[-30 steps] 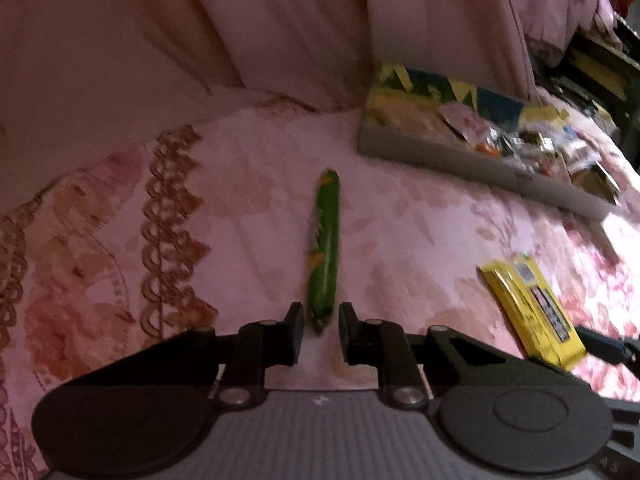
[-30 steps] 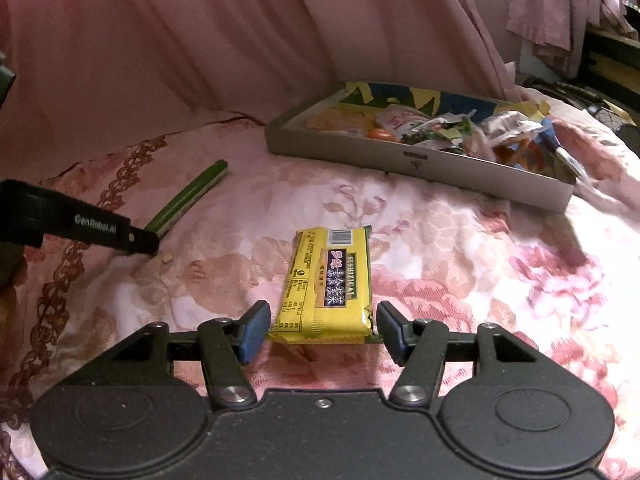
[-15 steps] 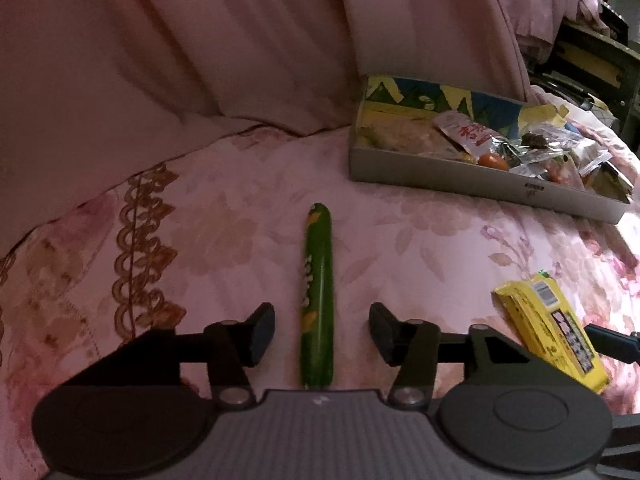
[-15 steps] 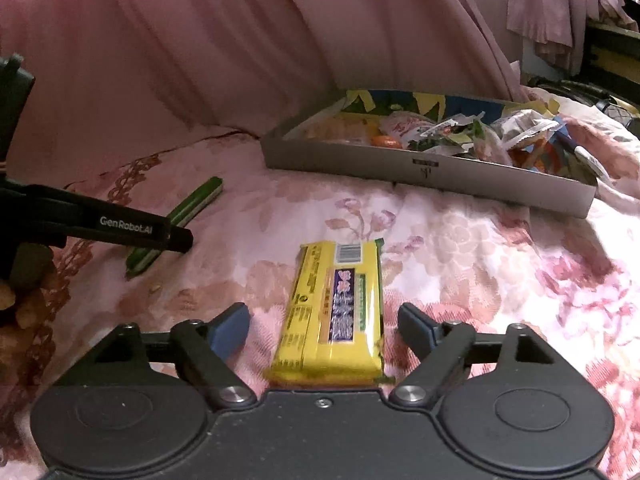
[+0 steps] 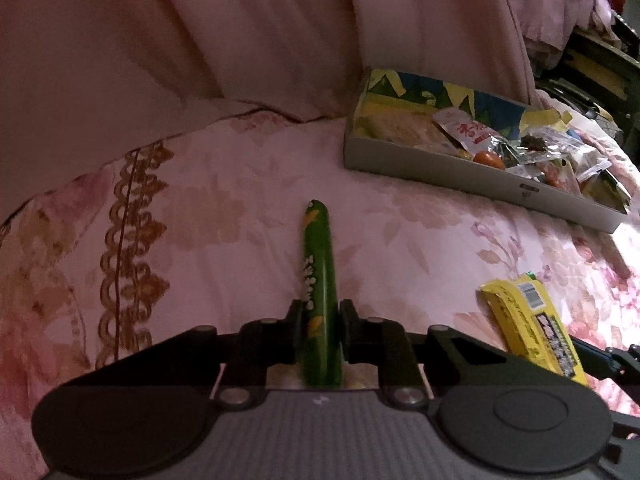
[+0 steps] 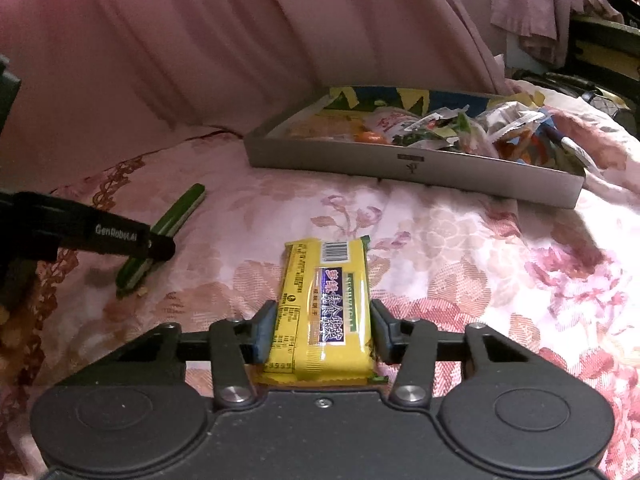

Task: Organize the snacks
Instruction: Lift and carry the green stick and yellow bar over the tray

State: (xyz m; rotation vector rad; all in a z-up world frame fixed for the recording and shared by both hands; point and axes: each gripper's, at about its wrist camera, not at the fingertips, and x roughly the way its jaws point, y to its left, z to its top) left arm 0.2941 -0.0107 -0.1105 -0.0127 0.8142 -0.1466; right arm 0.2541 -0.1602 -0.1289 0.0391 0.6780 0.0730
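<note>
1. Bed [image 5: 248, 184] covered in pink floral bedspread, brown ornamental band along left side.
2. Pink curtain [image 6: 224, 40] hangs in folds behind.
3. Pink cloth [image 6: 544, 4] draped upper right, above dark furniture [image 6: 600, 52].
4. Light dim, reddish.

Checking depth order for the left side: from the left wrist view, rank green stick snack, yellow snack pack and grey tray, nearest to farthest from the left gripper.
1. green stick snack: between the jaws of the left gripper, pads pressing it.
2. yellow snack pack: on the bedspread, off to the right.
3. grey tray: farthest, upper right, full of wrappers.
</note>
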